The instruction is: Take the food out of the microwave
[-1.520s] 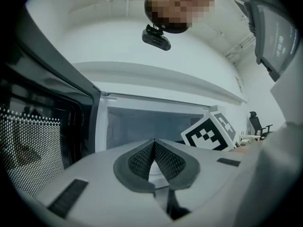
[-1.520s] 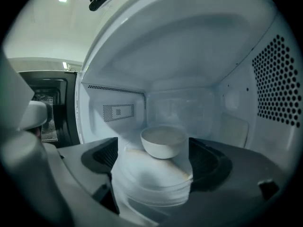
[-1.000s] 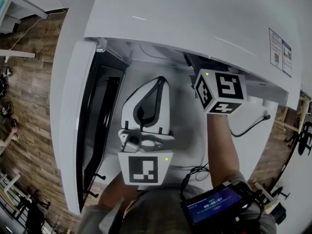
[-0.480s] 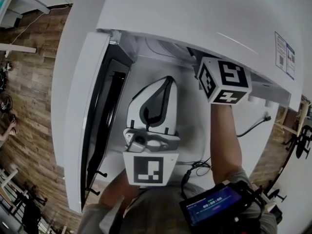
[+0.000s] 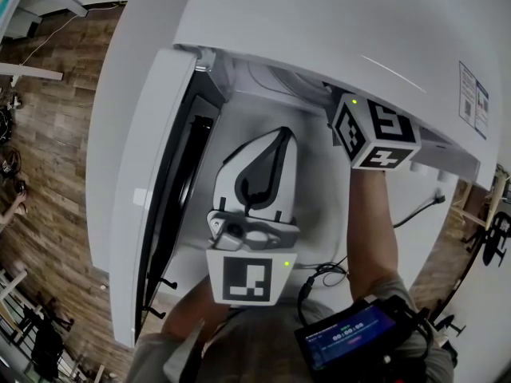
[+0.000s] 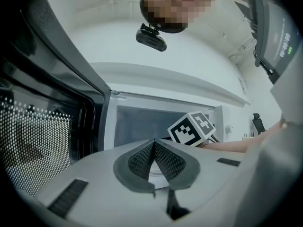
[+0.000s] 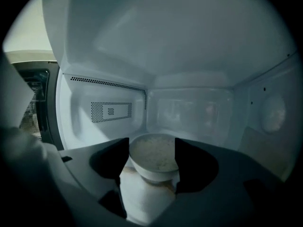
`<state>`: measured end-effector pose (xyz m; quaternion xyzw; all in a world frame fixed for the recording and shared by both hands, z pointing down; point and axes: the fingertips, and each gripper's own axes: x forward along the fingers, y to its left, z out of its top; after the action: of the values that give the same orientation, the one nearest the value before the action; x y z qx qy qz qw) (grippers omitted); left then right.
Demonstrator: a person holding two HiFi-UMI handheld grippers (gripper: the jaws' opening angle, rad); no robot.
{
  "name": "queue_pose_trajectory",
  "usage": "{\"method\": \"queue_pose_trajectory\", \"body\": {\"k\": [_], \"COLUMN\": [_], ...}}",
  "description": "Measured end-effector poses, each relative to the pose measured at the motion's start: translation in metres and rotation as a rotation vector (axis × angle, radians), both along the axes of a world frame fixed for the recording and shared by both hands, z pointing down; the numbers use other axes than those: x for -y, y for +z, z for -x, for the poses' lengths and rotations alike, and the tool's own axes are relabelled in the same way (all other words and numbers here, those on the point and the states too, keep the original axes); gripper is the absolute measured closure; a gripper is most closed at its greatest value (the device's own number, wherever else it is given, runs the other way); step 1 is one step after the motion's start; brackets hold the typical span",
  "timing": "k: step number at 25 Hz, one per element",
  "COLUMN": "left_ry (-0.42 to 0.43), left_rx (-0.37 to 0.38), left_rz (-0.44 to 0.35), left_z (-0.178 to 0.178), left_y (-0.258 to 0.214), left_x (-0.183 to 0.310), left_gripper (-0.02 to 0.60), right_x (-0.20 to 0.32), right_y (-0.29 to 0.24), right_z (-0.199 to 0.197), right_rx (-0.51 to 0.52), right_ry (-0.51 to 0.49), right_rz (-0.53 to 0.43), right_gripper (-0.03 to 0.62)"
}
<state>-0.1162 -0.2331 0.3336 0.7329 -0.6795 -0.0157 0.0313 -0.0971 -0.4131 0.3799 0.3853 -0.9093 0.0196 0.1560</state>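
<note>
Inside the microwave [image 7: 199, 51], the right claw [image 7: 151, 145] has just been closing and squeezes the rice bowl [image 7: 154, 163]. The left claw [image 6: 154, 143] is pressed together.

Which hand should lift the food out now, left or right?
Right. The right gripper is inside the microwave, and its jaws have just been closing onto the bowl of rice between them. The left gripper sits outside, jaws together, empty.
</note>
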Motion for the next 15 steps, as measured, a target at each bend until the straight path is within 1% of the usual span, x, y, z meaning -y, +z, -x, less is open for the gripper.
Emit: {"method": "queue_pose_trajectory", "body": {"k": [4, 6, 8, 9, 10, 11, 12, 13, 15], "left_ry": [-0.005, -0.008, -0.007, -0.008, -0.009, -0.009, -0.010, -0.011, -0.016], "left_rx": [-0.003, -0.003, 0.000, 0.001, 0.002, 0.003, 0.003, 0.002, -0.002], "left_rz": [0.007, 0.006, 0.004, 0.003, 0.003, 0.002, 0.002, 0.002, 0.001], "left_z": [0.0011, 0.0015, 0.0017, 0.0022, 0.0030, 0.0040, 0.0050, 0.0058, 0.0065], "left_y": [0.0013, 0.0009, -0.0001, -0.0006, -0.0009, -0.0012, -0.0012, -0.0012, -0.0015], "left_x": [-0.0022, -0.0025, -0.0027, -0.0030, -0.0033, -0.0037, -0.0039, -0.0041, -0.0044], "left_gripper": [0.577, 0.577, 0.577, 0.577, 0.577, 0.577, 0.577, 0.577, 0.577], "right_x": [-0.0019, -0.0038, -0.0051, -0.0056, -0.0059, -0.0058, -0.0055, -0.0055, -0.0077], "right_y": [-0.0011, -0.0019, -0.0028, -0.0033, -0.0036, -0.0040, -0.0045, -0.0046, -0.0043], "right_z": [0.0016, 0.0036, 0.0043, 0.0037, 0.0022, 0.0004, -0.0008, -0.0010, 0.0025], "right_rx": [-0.010, -0.024, -0.026, -0.022, -0.018, -0.013, -0.008, -0.003, -0.002], "right_ry": [-0.020, -0.028, -0.031, -0.027, -0.016, -0.001, 0.010, 0.013, -0.012], "right_rz": [-0.016, -0.032, -0.042, -0.044, -0.047, -0.049, -0.049, -0.046, -0.042], "right_gripper": [0.297, 0.334, 0.357, 0.378, 0.414, 0.480, 0.532, 0.527, 0.438]}}
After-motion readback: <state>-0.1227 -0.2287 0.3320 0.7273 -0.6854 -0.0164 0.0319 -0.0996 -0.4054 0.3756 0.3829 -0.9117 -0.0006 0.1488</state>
